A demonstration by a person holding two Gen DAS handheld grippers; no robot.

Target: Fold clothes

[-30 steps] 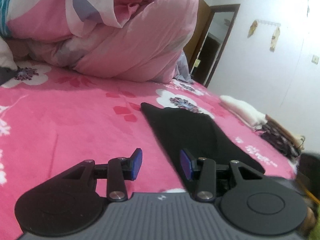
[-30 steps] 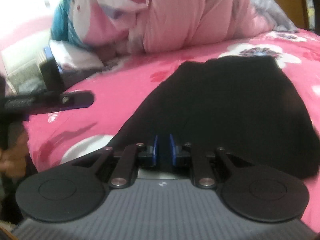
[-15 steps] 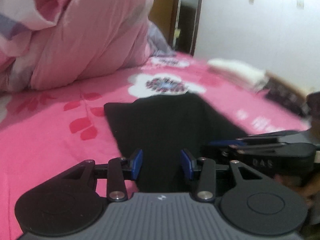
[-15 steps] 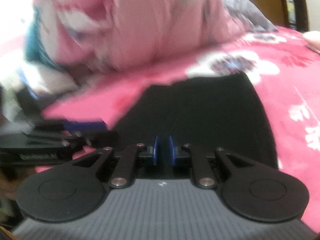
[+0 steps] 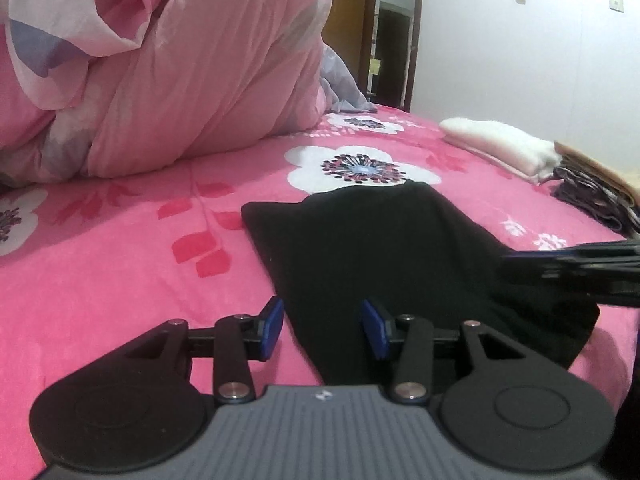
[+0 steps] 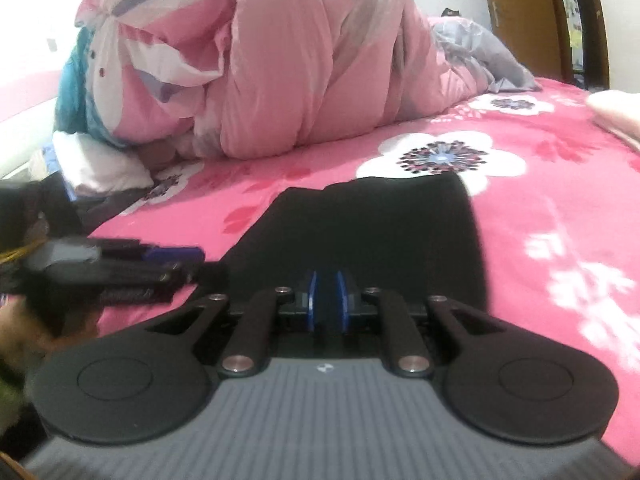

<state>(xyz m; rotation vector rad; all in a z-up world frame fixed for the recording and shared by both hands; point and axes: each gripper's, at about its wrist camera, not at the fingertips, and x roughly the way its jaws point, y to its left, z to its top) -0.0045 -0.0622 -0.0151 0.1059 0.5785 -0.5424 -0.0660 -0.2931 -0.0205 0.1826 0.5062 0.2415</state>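
Note:
A black garment [image 5: 380,248] lies flat on the pink flowered bedsheet [image 5: 120,264], folded into a long tapered shape. My left gripper [image 5: 322,328] is open and low over its near left edge; the left pad is over the sheet and the right pad over the cloth. My right gripper [image 6: 327,300] has its blue pads almost together, with dark cloth of the garment [image 6: 380,232] between them at its near edge. Each view shows the other gripper from the side: the right gripper [image 5: 560,268] at the garment's right, the left gripper [image 6: 152,264] at its left.
A big pink quilt [image 5: 200,72] is heaped at the back of the bed. A folded white cloth [image 5: 500,144] and a dark stack of clothes [image 5: 592,196] lie at the right edge. A doorway [image 5: 396,52] and a white wall stand beyond.
The left gripper has swung right, from beside the garment to over its near left edge, and stays open. The right gripper has shifted slightly along the near edge, pads unchanged.

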